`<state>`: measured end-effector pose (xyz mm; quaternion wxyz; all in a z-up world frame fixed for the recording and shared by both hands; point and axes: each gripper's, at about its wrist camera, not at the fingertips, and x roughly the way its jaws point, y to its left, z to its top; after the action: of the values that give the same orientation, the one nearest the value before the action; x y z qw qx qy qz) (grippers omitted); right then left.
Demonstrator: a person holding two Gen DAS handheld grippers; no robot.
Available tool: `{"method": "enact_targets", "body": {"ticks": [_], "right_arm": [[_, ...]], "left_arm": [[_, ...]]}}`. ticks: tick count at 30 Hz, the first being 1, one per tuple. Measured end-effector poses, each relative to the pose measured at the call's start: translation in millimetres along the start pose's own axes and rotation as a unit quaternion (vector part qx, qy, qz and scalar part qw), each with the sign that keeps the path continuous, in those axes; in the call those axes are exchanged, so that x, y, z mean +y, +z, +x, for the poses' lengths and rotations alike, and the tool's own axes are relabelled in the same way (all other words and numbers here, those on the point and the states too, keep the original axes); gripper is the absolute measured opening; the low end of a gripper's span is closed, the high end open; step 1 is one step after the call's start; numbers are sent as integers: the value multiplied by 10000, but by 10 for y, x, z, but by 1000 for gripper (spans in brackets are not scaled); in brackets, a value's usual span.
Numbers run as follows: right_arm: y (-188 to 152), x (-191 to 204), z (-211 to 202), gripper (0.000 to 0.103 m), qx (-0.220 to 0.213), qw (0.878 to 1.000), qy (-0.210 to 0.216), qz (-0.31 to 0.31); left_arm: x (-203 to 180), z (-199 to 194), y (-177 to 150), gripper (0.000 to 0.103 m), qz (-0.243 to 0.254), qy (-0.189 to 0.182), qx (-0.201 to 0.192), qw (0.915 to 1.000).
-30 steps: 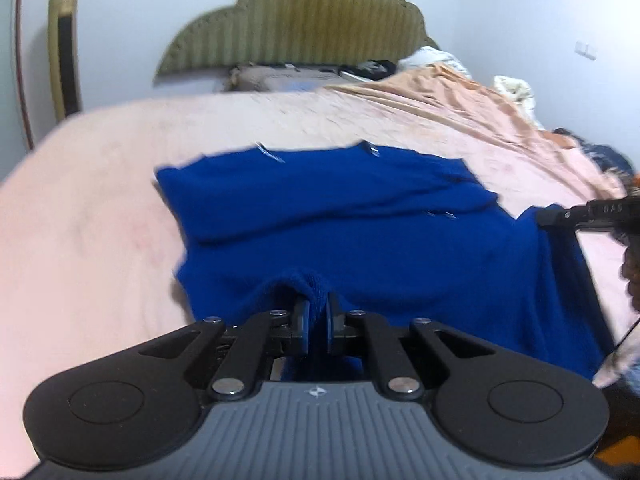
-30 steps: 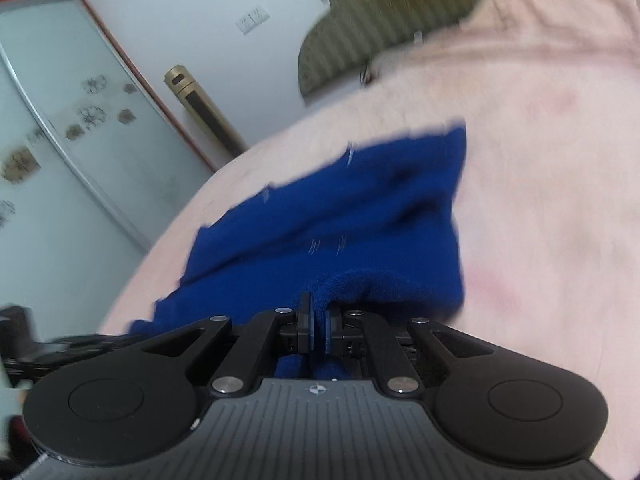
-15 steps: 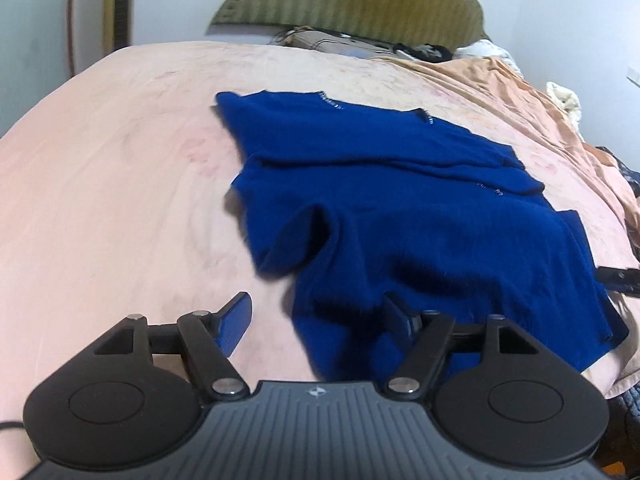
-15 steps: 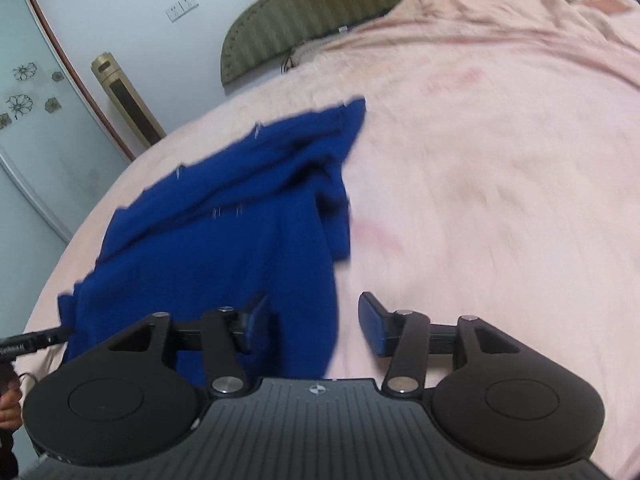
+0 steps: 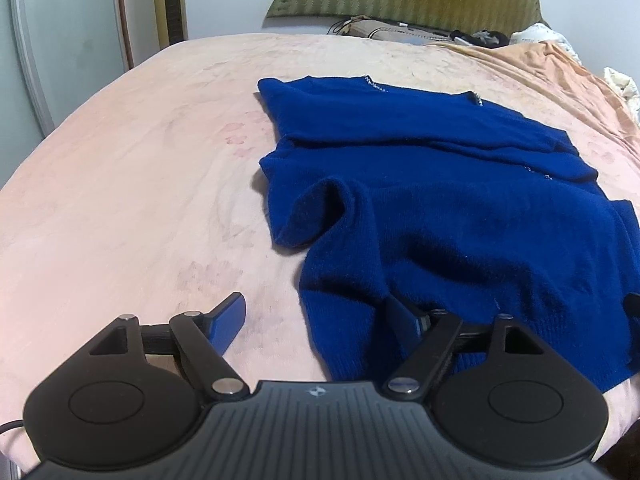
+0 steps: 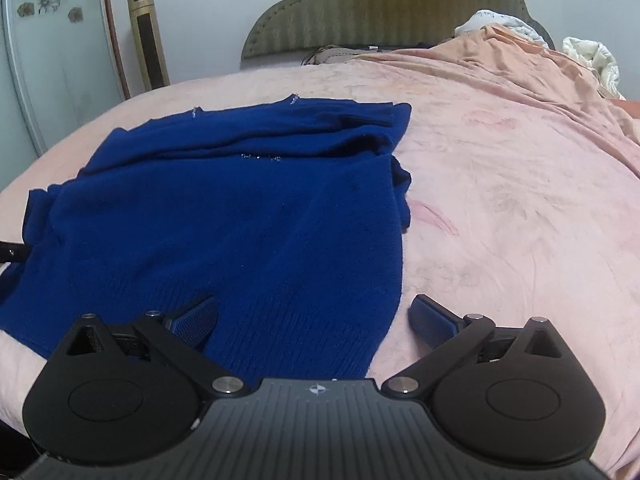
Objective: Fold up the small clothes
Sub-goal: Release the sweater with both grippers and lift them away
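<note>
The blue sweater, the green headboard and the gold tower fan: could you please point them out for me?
blue sweater [image 6: 248, 216], right wrist view, middle of its body.
green headboard [image 6: 384, 12], right wrist view, centre of its padded face.
gold tower fan [image 6: 146, 36], right wrist view, its front panel.

Bare pink bedspread [image 5: 132, 200] lies open from nine to eleven o'clock of the sweater [image 5: 460, 216], and wide at three. Pillows and clutter [image 5: 400, 30] crowd the headboard [image 6: 384, 4] at twelve.

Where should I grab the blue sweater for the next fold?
Probably the blue sweater at its near ribbed hem, one corner per tool, coming from the near bed edge. The hem lies flat and straight right before the opening left tool and right tool.
</note>
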<state>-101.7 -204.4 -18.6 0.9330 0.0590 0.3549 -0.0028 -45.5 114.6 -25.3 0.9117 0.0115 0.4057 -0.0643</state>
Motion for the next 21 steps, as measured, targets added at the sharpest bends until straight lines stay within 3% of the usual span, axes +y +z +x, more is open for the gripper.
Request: {"method": "enact_targets", "body": {"ticks": [7, 21], "right_arm": [[-12, -122, -51, 102, -123, 9987, 196, 456], [-83, -96, -96, 102, -241, 9989, 195, 349]], "left_arm": [[-39, 19, 8, 83, 28, 151, 59, 9999], [-106, 24, -25, 88, 198, 357, 43, 9992]]}}
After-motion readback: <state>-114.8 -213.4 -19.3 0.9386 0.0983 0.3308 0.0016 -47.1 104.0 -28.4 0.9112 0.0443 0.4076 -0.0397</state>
